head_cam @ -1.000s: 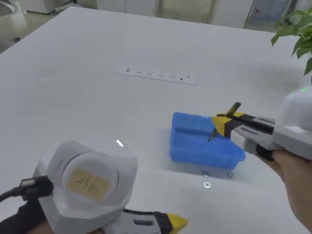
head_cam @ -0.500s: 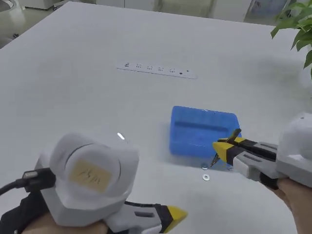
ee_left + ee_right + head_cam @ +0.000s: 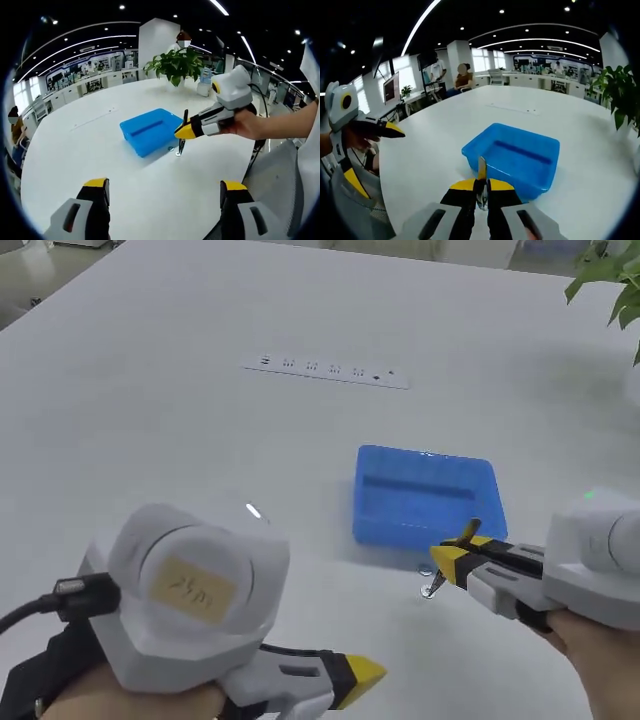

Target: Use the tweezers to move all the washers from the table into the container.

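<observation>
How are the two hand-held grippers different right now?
The left hand-held gripper has its jaws wide apart; the right hand-held gripper has its jaws shut. The left one holds nothing; the right one grips the tweezers. The right one is close by the container; the left one is farther from it. Both have yellow tips.

container (image 3: 400,532): blue rectangular tray, open top, sits flat on the white table, right of centre in the head view. Long side faces the camera.
tweezers (image 3: 435,581): dark and slim, clamped between the yellow-tipped jaws of the right gripper (image 3: 450,562). Steeply tilted, tip down at the table just below the container's near wall.
washers (image 3: 425,571): small silver rings on the table, lower right of centre. One lies just beside the near wall, another at the tweezers tip. Can't tell if the tip has it pinched.
</observation>
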Demonstrator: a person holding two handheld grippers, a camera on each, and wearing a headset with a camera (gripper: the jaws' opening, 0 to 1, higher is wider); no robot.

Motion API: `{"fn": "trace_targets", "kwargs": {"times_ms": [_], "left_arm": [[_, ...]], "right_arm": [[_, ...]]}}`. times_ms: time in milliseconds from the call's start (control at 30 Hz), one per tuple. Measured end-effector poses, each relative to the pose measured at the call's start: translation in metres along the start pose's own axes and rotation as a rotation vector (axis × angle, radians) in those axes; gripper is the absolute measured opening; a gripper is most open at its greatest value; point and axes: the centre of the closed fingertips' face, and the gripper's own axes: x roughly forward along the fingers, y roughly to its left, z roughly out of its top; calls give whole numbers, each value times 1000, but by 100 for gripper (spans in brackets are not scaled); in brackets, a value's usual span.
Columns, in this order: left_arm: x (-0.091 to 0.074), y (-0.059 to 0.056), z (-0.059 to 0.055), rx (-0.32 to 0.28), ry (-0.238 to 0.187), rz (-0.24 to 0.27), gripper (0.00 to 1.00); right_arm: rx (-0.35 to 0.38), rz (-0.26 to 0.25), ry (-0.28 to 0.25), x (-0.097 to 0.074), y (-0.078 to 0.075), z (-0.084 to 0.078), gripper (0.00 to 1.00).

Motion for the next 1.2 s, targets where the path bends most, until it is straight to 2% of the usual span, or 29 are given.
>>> {"fn": "trace_targets", "kwargs": {"times_ms": [267, 300, 533, 733, 767, 800, 933, 1200], "left_arm": [[2, -2, -3, 6, 11, -6, 94], [3, -2, -3, 8, 14, -6, 94], [4, -2, -2, 8, 11, -8, 94], [5, -4, -1, 13, 12, -13, 94], [5, -4, -1, 14, 12, -13, 94], [5, -4, -1, 16, 12, -14, 94], [5, -5, 1, 15, 6, -14, 94], [4, -2, -1, 12, 2, -9, 94]], "right_arm": [[3, -2, 12, 4, -1, -5, 4], [8, -4, -2, 4, -1, -4, 4], [12, -8, 2, 2, -1, -5, 4], [-27, -9, 13, 1, 3, -6, 4], [-26, -5, 46, 1, 5, -13, 4], [-30, -2, 7, 1, 7, -8, 4], [-43, -18, 17, 0, 7, -11, 4], [-25, -27, 31, 0, 3, -10, 3]]}}
